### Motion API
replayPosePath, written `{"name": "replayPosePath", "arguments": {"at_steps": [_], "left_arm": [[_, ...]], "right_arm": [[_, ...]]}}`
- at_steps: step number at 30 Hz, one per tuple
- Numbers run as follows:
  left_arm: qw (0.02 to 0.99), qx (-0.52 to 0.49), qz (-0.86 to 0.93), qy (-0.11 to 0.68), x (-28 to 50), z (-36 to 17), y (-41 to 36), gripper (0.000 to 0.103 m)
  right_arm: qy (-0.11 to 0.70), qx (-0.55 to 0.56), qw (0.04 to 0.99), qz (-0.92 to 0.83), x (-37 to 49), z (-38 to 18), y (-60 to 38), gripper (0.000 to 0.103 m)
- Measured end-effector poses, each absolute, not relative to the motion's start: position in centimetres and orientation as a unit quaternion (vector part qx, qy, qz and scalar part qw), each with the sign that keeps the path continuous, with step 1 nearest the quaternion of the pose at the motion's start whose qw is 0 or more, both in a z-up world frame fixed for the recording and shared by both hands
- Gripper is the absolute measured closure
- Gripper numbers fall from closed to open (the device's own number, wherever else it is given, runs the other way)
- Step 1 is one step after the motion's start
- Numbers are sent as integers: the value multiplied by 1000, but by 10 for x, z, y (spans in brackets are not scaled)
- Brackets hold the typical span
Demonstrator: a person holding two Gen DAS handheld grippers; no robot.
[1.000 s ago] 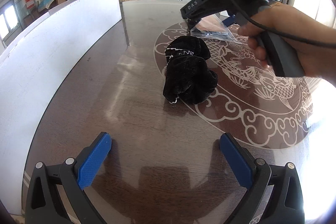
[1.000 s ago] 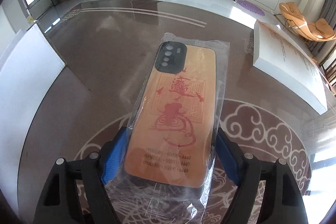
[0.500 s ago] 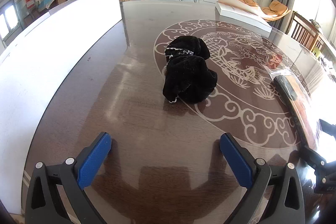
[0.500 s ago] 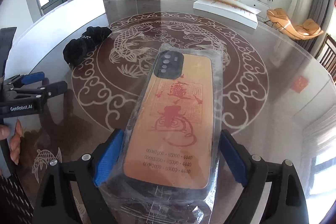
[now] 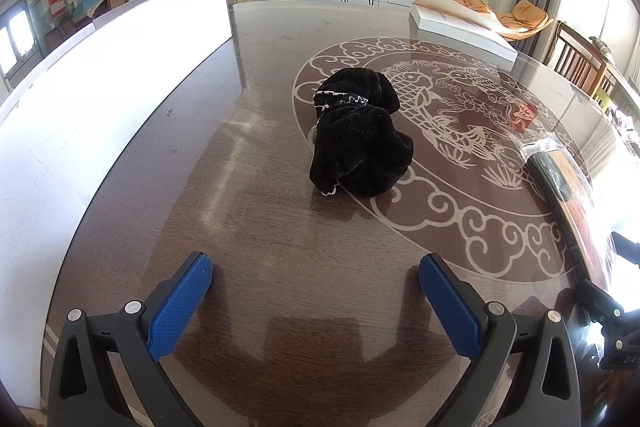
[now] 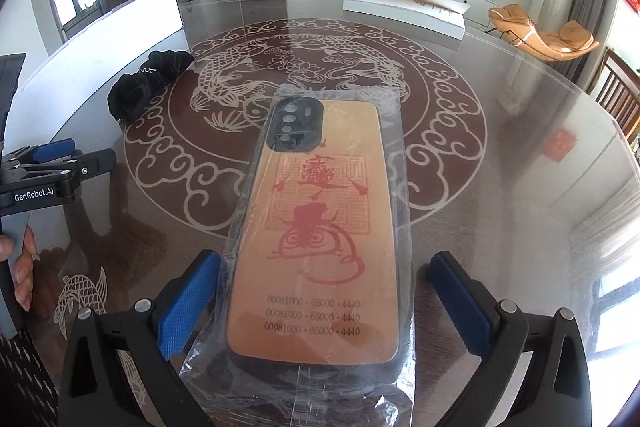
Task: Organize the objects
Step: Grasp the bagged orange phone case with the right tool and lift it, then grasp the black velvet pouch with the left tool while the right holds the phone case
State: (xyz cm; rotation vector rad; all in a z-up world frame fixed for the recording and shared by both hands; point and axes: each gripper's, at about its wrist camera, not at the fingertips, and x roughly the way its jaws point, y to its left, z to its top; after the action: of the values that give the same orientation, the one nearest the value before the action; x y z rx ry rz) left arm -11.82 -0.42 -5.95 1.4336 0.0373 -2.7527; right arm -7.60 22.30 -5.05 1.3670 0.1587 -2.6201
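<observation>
An orange phone case (image 6: 316,227) with red print, wrapped in clear plastic, lies flat on the glass-topped table between the fingers of my right gripper (image 6: 324,291). The jaws stand open, wider than the case, and the pads do not press it. The case also shows at the right edge of the left wrist view (image 5: 568,195). A crumpled black cloth (image 5: 356,139) lies mid-table ahead of my left gripper (image 5: 316,291), which is open and empty; the cloth also shows in the right wrist view (image 6: 148,83).
A tall white board (image 5: 104,75) stands along the table's left edge. A white box (image 5: 460,27) lies at the far right side. The round table (image 6: 500,187) has a fish pattern. The left gripper body (image 6: 44,171) sits left of the case.
My right gripper carried the phone case from beyond the black cloth to the near right side of the table, lowered it onto the glass, and its jaws have opened off the case. The left gripper has not moved.
</observation>
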Motion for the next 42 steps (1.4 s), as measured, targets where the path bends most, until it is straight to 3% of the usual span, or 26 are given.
{"name": "replayPosePath", "arguments": {"at_steps": [42], "left_arm": [[16, 461, -887, 8, -116, -62, 1, 0]], "right_arm": [[51, 459, 86, -883, -74, -51, 223, 0]]}}
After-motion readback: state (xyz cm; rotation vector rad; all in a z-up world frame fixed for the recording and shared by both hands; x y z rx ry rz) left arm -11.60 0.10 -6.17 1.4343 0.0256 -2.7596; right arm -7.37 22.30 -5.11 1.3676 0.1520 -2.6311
